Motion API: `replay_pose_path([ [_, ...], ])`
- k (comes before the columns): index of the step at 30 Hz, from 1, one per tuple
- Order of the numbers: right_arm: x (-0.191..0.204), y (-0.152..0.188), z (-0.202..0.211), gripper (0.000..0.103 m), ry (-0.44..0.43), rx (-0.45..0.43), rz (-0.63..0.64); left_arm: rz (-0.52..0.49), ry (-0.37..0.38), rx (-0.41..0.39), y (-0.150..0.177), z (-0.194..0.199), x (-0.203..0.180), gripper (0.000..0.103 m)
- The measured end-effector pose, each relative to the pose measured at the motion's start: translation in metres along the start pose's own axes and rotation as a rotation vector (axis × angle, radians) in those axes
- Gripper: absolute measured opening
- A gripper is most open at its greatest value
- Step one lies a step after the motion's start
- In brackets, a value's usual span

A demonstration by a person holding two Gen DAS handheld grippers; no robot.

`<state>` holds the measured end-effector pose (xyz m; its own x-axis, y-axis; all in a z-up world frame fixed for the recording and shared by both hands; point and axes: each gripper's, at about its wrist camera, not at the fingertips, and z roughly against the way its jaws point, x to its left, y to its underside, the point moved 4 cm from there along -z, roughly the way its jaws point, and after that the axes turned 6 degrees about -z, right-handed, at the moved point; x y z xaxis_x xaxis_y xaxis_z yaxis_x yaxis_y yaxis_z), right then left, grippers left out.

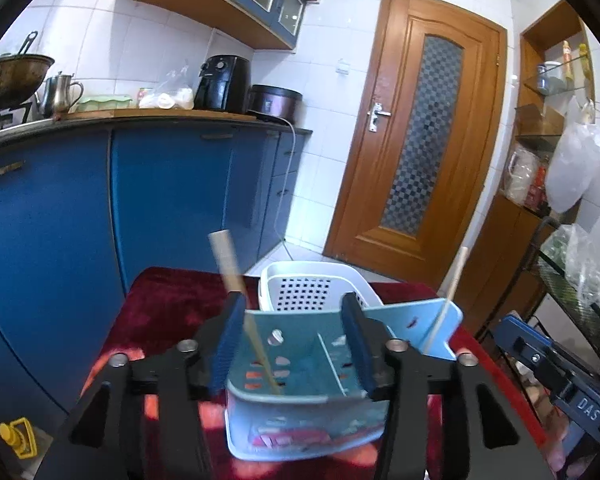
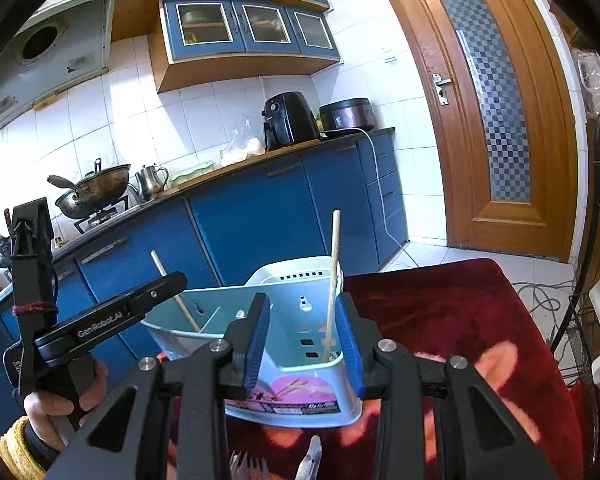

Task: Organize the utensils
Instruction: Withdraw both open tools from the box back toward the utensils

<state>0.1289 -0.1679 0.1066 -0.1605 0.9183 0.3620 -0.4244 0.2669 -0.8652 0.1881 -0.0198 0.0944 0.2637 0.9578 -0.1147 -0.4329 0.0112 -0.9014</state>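
Observation:
A light blue utensil holder (image 1: 300, 416) (image 2: 292, 400) stands on a red cloth (image 1: 172, 304). One wooden chopstick (image 1: 226, 264) (image 2: 158, 264) leans in its left compartment. A second chopstick (image 1: 458, 272) (image 2: 334, 260) stands in the right one. My left gripper (image 1: 294, 340) is open just above the holder, and the leaning chopstick passes beside its left pad without being pinched. My right gripper (image 2: 302, 320) is partly open in front of the holder with nothing between its pads. A fork (image 2: 244, 468) and another metal utensil tip (image 2: 312, 456) lie on the cloth below it.
A white perforated basket (image 1: 300, 276) (image 2: 300, 270) sits right behind the holder. Blue cabinets (image 1: 60, 240) run along the left, a wooden door (image 1: 420, 140) stands beyond, and a wire rack (image 1: 572, 292) is at the right. A hand (image 2: 48, 408) holds the left gripper.

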Motion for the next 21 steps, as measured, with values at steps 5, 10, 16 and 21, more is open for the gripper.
replay_pose_path([
  [5, 0.002, 0.005, 0.016, 0.037, -0.002, 0.027, -0.019, -0.018, 0.012, 0.013, 0.001, 0.025, -0.008, 0.055],
  [10, 0.002, 0.016, 0.028, 0.037, 0.017, 0.075, -0.036, -0.049, 0.012, 0.031, 0.004, 0.048, -0.016, 0.056],
  [16, 0.002, 0.037, 0.038, 0.037, 0.015, 0.158, -0.067, -0.071, -0.016, 0.066, 0.019, 0.072, -0.019, 0.056],
  [21, 0.005, 0.055, 0.045, 0.037, 0.023, 0.210, -0.068, -0.068, -0.017, 0.130, 0.039, 0.082, -0.018, 0.056],
])
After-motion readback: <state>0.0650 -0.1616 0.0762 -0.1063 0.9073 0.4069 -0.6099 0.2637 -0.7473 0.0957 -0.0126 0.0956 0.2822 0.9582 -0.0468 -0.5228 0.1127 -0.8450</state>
